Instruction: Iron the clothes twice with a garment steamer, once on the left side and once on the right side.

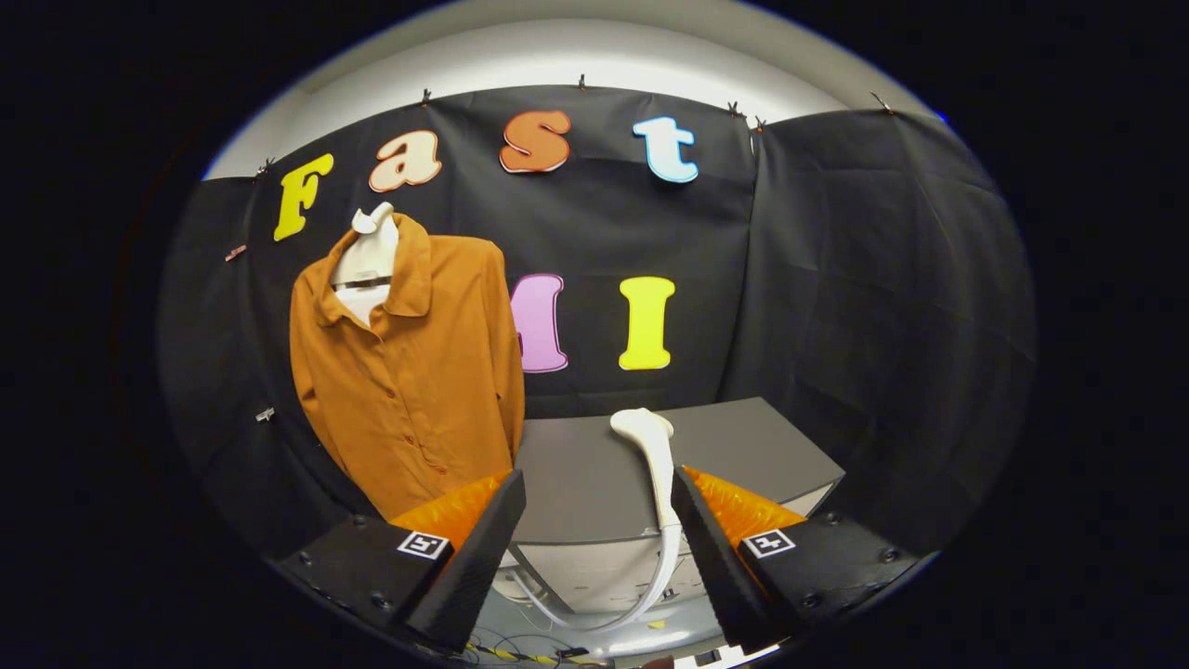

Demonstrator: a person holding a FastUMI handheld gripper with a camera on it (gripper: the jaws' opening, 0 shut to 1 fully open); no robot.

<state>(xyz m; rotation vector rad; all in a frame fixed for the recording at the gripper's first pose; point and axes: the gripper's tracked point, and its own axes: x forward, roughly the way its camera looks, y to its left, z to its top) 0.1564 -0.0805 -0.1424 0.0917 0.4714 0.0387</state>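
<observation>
Gripper view. Landmark: the grey worktop, which stood against the booth's black cloth wall.

Item 1: garment steamer, white. It lay on the worktop toward its right half, its rounded head pointing at the back wall and its handle reaching to the near edge. A white hose ran from the handle down over the worktop's front edge and looped back under it.

Item 2: shirt, rust-orange, buttoned, collared. It hung on a white hanger form just left of the worktop, its right edge meeting the worktop's back left corner and its hem dropping below worktop level.

Item 3: tongs. They were released and spread wide, holding nothing. The left finger sat at the worktop's near left corner, in front of the shirt hem. The right finger sat just right of the steamer handle, close beside it; contact could not be told.

Item 4: cables lay on the floor below the worktop's front.
</observation>
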